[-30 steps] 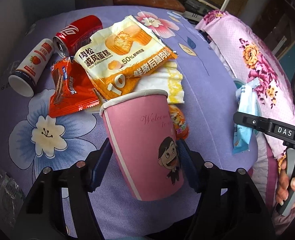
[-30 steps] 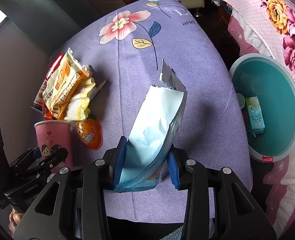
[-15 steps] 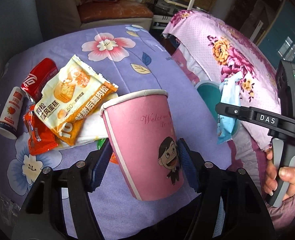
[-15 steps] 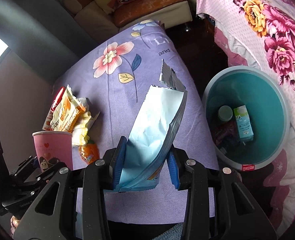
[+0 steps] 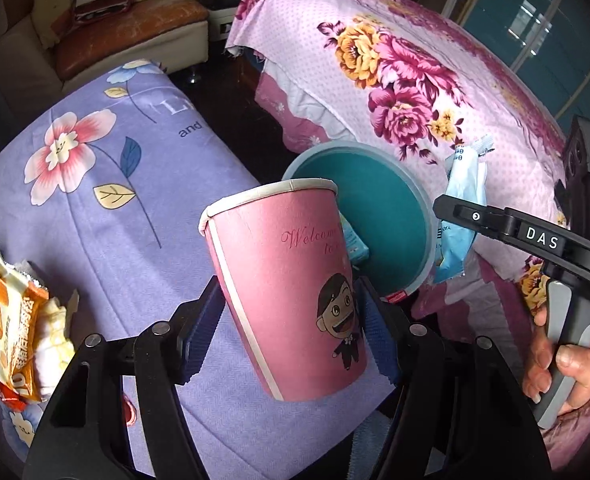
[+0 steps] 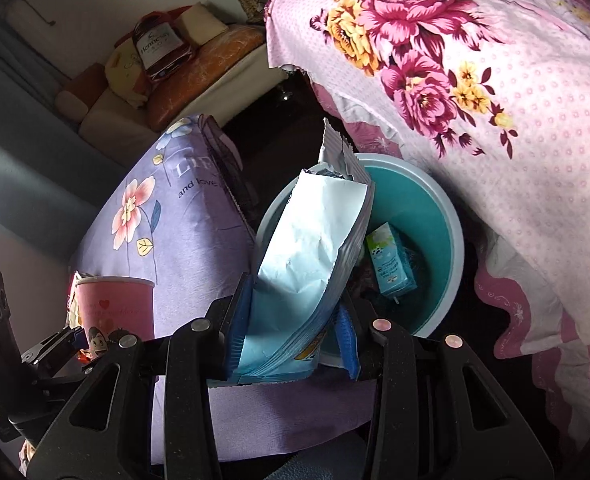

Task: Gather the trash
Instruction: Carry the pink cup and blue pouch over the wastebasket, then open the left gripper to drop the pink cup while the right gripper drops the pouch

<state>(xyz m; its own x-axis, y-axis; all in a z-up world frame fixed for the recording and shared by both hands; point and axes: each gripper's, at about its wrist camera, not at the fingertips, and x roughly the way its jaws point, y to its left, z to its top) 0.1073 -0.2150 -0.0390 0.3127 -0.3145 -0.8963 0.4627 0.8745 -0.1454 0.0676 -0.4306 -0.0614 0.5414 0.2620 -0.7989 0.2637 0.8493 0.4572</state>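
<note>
My left gripper (image 5: 291, 332) is shut on a pink paper cup (image 5: 287, 280) with a cartoon man, held above the purple table's right edge. My right gripper (image 6: 291, 340) is shut on a light blue foil bag (image 6: 311, 264), torn open at the top, held over the near rim of the teal trash bin (image 6: 439, 216). The bin (image 5: 391, 204) stands on the floor between the table and a pink floral cover. Inside it lie a small teal carton (image 6: 391, 264) and darker trash. The blue bag also shows in the left wrist view (image 5: 461, 220), held by the right gripper.
An orange-white snack bag (image 5: 3, 316) and crumpled yellow-white paper (image 5: 55, 344) lie at the table's left. The purple floral tablecloth (image 5: 107, 200) covers the table. The pink floral cover (image 6: 495, 100) rises right of the bin. A sofa (image 5: 107, 28) stands behind.
Both grippers swung right with their loads, from over the table toward the bin. The blue bag now hangs over the bin's rim; the trash pile has slid to the left edge.
</note>
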